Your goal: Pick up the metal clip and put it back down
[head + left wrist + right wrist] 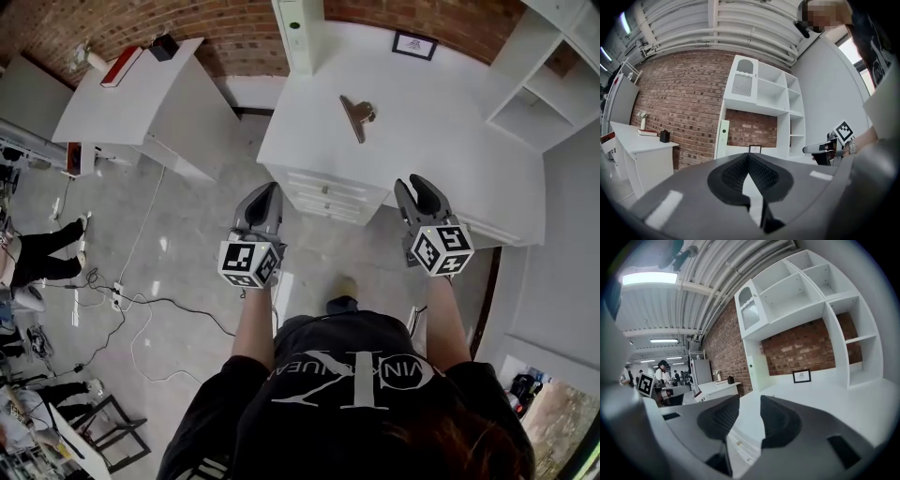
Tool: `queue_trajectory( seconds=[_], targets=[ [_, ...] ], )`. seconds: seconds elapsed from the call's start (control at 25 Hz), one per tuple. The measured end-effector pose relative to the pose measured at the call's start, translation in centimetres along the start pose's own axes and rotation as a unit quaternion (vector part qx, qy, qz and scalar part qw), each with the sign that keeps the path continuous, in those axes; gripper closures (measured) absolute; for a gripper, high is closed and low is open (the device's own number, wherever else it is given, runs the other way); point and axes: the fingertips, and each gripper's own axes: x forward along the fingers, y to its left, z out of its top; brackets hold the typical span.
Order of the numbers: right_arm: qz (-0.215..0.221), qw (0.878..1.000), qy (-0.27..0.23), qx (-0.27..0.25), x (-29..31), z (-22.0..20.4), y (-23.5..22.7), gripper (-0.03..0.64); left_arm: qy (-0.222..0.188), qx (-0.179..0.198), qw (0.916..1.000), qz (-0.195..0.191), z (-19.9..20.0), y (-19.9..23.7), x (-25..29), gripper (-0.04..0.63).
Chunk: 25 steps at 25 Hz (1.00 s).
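Note:
The metal clip [357, 115] lies flat on the white desk [441, 131], a dark bronze clip with its handles toward the back. Both grippers hang in front of the desk's near edge, well short of the clip. My left gripper [266, 193] is off the desk's left corner, over the floor, its jaws closed tip to tip and empty [749, 157]. My right gripper [418, 186] is at the desk's front edge, its jaws a little apart with nothing between them [750, 401]. The clip does not show in either gripper view.
Drawers [323, 192] front the desk below the grippers. A small framed picture [413, 44] stands at the desk's back, and white shelves [544, 84] rise on the right. A second white table [141, 103] with a red book [122, 66] stands to the left. Cables [122, 300] trail on the floor.

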Motion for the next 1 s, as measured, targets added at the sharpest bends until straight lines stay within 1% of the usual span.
queue_trajectory(
  seconds=[0.2, 0.52, 0.68, 0.88, 1.0],
  targets=[
    [0.014, 1.0, 0.011, 0.002, 1.5, 0.0, -1.8, 0.492, -0.004, -0.01, 0.9999, 0.006, -0.3, -0.8, 2.5, 0.586],
    [0.021, 0.999, 0.027, 0.026, 4.3, -0.6, -3.9, 0.492, 0.014, -0.005, 0.9999, 0.003, -1.6, -1.0, 5.7, 0.586],
    [0.025, 0.998, 0.036, 0.036, 6.4, -0.8, -4.4, 0.492, 0.02, -0.005, 0.9998, 0.0, -2.1, 0.0, 7.4, 0.586],
    [0.028, 0.998, 0.046, 0.043, 9.5, -0.8, -5.8, 0.492, 0.019, -0.005, 0.9998, -0.005, -2.3, 1.4, 10.8, 0.586],
    [0.028, 0.997, 0.055, 0.049, 11.5, -0.7, -6.7, 0.492, 0.022, -0.004, 0.9996, -0.016, -2.3, 1.9, 13.0, 0.586]
  ],
)
